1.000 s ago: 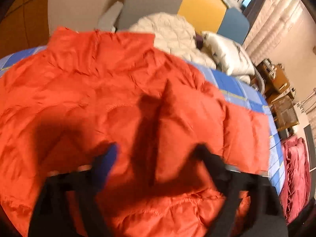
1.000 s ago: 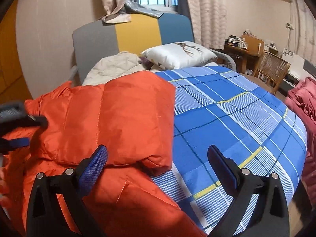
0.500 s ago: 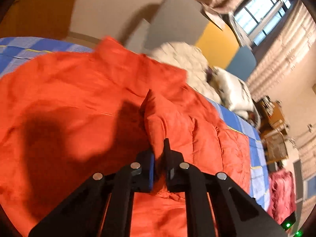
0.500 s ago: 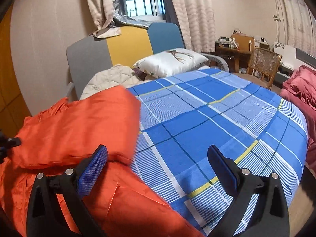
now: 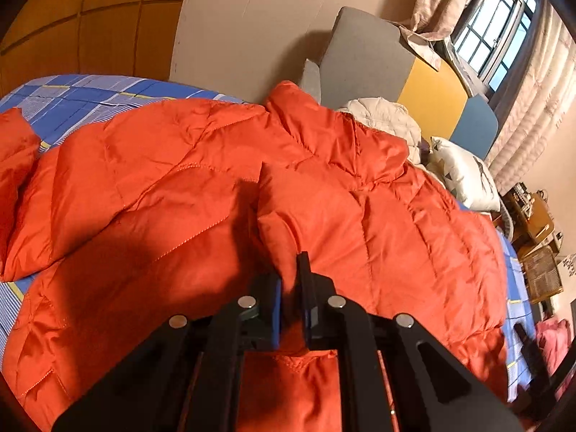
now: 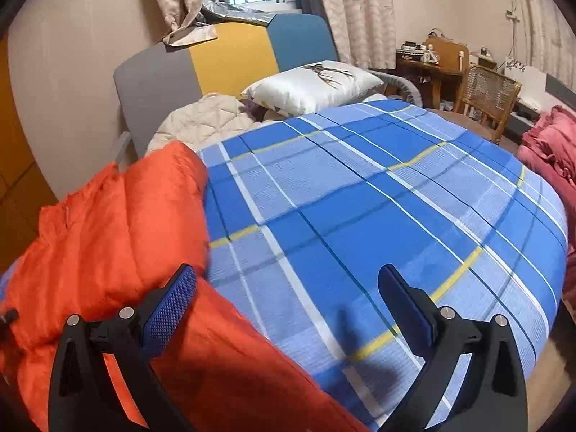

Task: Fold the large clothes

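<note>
An orange quilted puffer jacket (image 5: 172, 187) lies spread on a blue plaid bed cover (image 6: 360, 216). My left gripper (image 5: 291, 288) is shut on a raised fold of the jacket's right half, lifted and drawn over the jacket's middle. One sleeve (image 5: 14, 151) lies out at the far left. In the right wrist view the jacket (image 6: 108, 237) fills the left side. My right gripper (image 6: 284, 288) is open and empty above the jacket's edge and the bed cover, its left blue pad (image 6: 169, 306) over orange cloth.
A cream quilted garment (image 6: 201, 118) and a white pillow (image 6: 313, 84) lie at the grey, yellow and blue headboard (image 6: 230, 61). A pink-red cloth pile (image 6: 550, 151) sits at the right. A wicker chair (image 6: 489, 90) and wooden desk (image 6: 428, 64) stand beyond.
My left gripper closed on a fold of the jacket and pulled it left across the jacket. In the right wrist view the orange cloth withdrew to the left, uncovering more bed cover.
</note>
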The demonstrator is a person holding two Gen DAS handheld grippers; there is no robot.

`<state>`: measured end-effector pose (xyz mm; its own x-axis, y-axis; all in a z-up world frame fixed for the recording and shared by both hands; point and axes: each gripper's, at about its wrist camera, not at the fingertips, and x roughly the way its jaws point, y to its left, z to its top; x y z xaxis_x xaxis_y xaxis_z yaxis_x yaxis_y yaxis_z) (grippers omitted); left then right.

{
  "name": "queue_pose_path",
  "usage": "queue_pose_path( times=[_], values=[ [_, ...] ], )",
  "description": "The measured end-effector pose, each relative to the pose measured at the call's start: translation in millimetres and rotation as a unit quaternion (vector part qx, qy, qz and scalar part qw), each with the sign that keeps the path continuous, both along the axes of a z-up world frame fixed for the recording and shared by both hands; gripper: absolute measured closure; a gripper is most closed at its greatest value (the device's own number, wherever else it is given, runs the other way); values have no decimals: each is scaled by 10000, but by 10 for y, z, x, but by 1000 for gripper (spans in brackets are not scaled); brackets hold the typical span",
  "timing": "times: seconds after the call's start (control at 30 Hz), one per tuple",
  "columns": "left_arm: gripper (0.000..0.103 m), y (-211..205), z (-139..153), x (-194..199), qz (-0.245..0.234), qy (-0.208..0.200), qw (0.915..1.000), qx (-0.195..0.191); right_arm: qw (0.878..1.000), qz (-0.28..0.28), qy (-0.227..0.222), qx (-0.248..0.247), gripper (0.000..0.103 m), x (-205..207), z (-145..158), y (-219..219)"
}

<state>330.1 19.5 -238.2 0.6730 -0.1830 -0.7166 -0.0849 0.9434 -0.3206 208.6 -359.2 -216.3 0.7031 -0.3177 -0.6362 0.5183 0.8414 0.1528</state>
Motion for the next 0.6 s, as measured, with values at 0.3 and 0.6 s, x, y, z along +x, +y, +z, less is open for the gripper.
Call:
queue_pose_path(
  times=[0.3, 0.6],
  values=[
    [74, -47, -52, 69, 56, 109, 9996, 255, 9982, 382, 314, -347, 3, 918, 129, 110],
    [47, 4, -185, 225, -22, 317, 9994, 158, 9963, 156, 717, -456, 3, 1144, -221, -15]
  ],
)
